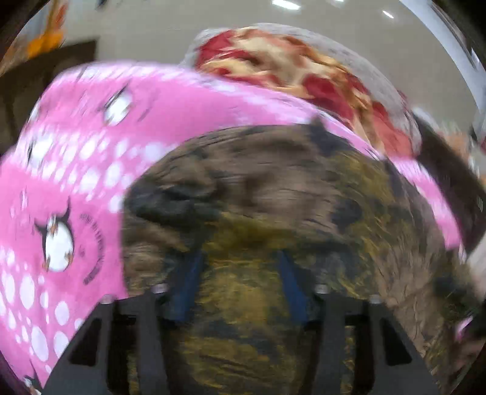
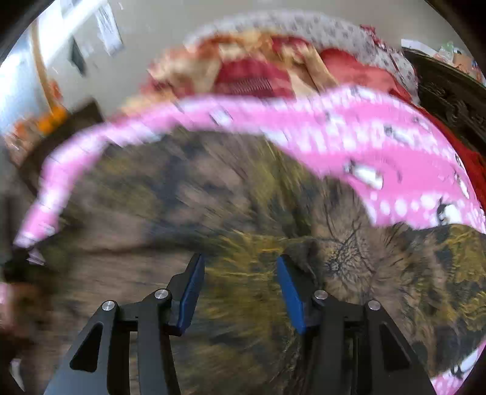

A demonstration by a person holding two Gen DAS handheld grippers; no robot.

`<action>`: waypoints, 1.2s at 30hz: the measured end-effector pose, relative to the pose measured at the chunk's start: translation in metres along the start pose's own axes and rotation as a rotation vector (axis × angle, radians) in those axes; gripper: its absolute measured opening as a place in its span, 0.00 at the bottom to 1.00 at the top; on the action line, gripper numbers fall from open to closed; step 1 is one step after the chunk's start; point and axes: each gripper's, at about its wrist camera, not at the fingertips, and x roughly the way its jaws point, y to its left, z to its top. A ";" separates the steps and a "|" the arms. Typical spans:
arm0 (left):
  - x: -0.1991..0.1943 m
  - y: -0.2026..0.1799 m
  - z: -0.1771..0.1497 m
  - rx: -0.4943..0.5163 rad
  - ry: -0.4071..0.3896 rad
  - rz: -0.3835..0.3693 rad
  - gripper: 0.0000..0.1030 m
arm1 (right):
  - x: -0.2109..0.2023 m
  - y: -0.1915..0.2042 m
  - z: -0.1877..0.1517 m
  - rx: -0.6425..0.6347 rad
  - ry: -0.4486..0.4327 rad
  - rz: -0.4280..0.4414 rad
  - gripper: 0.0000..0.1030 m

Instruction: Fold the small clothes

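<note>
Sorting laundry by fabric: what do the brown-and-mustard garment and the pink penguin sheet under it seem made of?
Brown-and-mustard garment: probably thin matte woven or knit cloth; it creases softly, though blur hides the weave. Pink penguin sheet: likely smooth printed cotton-like fabric, matte, lying flat.

Both fisheye views are evenly and fairly brightly lit from overhead; in the left wrist view 3 white ceiling lights (image 1: 285, 4) glare as small streaks at the top. Motion blur smears nearly everything: the brown-and-olive mottled fabric (image 2: 243, 212) streaks radially, the pink dotted penguin-print sheet (image 1: 91, 152) loses its edges, and the red-and-cream blanket (image 2: 258, 73) behind is soft. Only the black gripper frames and blue finger pads (image 2: 290, 291) stay sharp. Edges bend strongly, with dark vignetted corners.
</note>
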 end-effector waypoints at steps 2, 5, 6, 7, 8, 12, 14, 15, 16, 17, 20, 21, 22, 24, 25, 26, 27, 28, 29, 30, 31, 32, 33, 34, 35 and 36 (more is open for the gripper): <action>-0.002 0.005 -0.001 -0.019 -0.008 -0.016 0.39 | -0.003 -0.006 0.005 0.044 0.002 0.034 0.53; -0.001 0.000 -0.002 0.009 -0.006 0.002 0.40 | -0.029 -0.006 0.009 0.021 0.019 0.050 0.53; -0.001 -0.001 -0.002 0.012 -0.006 -0.001 0.42 | -0.041 -0.008 0.009 0.016 0.006 0.049 0.53; -0.001 -0.001 -0.001 0.017 -0.005 -0.004 0.44 | -0.064 -0.014 0.009 0.008 -0.031 0.031 0.53; -0.002 -0.004 -0.001 0.032 0.002 -0.003 0.46 | -0.088 -0.026 0.007 0.005 -0.063 -0.002 0.55; -0.028 -0.022 0.000 0.117 -0.004 0.042 0.59 | -0.155 -0.118 -0.009 0.158 -0.076 -0.235 0.64; -0.048 -0.030 -0.008 0.132 -0.026 0.006 0.77 | -0.175 -0.176 -0.021 0.317 -0.065 -0.270 0.65; -0.056 -0.036 -0.016 0.153 -0.033 -0.027 0.81 | -0.183 -0.206 -0.031 0.416 -0.065 -0.255 0.65; -0.060 -0.040 -0.023 0.172 -0.034 -0.051 0.83 | -0.186 -0.243 -0.044 0.554 -0.071 -0.174 0.65; -0.061 -0.044 -0.031 0.185 -0.024 -0.072 0.83 | -0.186 -0.260 -0.050 0.626 -0.073 -0.117 0.65; -0.046 -0.047 -0.058 0.211 0.031 -0.096 0.83 | -0.169 -0.317 -0.087 0.938 -0.084 -0.052 0.65; -0.037 -0.046 -0.064 0.210 0.061 -0.085 0.82 | -0.163 -0.325 -0.093 0.983 -0.087 -0.032 0.65; -0.038 -0.046 -0.063 0.208 0.055 -0.087 0.85 | -0.152 -0.336 -0.104 1.055 -0.103 0.002 0.65; -0.037 -0.043 -0.062 0.190 0.054 -0.108 0.88 | -0.146 -0.348 -0.110 1.113 -0.159 0.034 0.66; -0.037 -0.044 -0.062 0.192 0.056 -0.107 0.88 | -0.140 -0.356 -0.112 1.147 -0.188 0.073 0.67; -0.037 -0.045 -0.063 0.195 0.054 -0.107 0.88 | -0.134 -0.361 -0.114 1.172 -0.202 0.103 0.67; -0.037 -0.045 -0.063 0.198 0.056 -0.102 0.88 | -0.129 -0.364 -0.115 1.191 -0.218 0.129 0.67; -0.037 -0.046 -0.064 0.202 0.056 -0.097 0.88 | -0.127 -0.365 -0.113 1.189 -0.236 0.138 0.65; -0.037 -0.046 -0.064 0.206 0.056 -0.091 0.88 | -0.126 -0.365 -0.112 1.178 -0.242 0.135 0.61; -0.036 -0.048 -0.064 0.209 0.057 -0.088 0.88 | -0.128 -0.360 -0.106 1.140 -0.243 0.098 0.44; -0.035 -0.049 -0.064 0.211 0.057 -0.084 0.88 | -0.132 -0.357 -0.101 1.107 -0.256 0.058 0.09; -0.035 -0.048 -0.063 0.211 0.057 -0.083 0.88 | -0.143 -0.355 -0.099 1.067 -0.285 0.005 0.07; -0.035 -0.048 -0.063 0.211 0.057 -0.084 0.88 | -0.156 -0.348 -0.089 1.008 -0.329 -0.037 0.06; -0.034 -0.048 -0.062 0.211 0.058 -0.084 0.88 | -0.174 -0.337 -0.073 0.926 -0.360 -0.082 0.06; -0.035 -0.048 -0.063 0.212 0.058 -0.083 0.88 | -0.189 -0.327 -0.061 0.872 -0.378 -0.106 0.06; -0.035 -0.048 -0.063 0.212 0.057 -0.083 0.89 | -0.206 -0.315 -0.045 0.816 -0.407 -0.119 0.06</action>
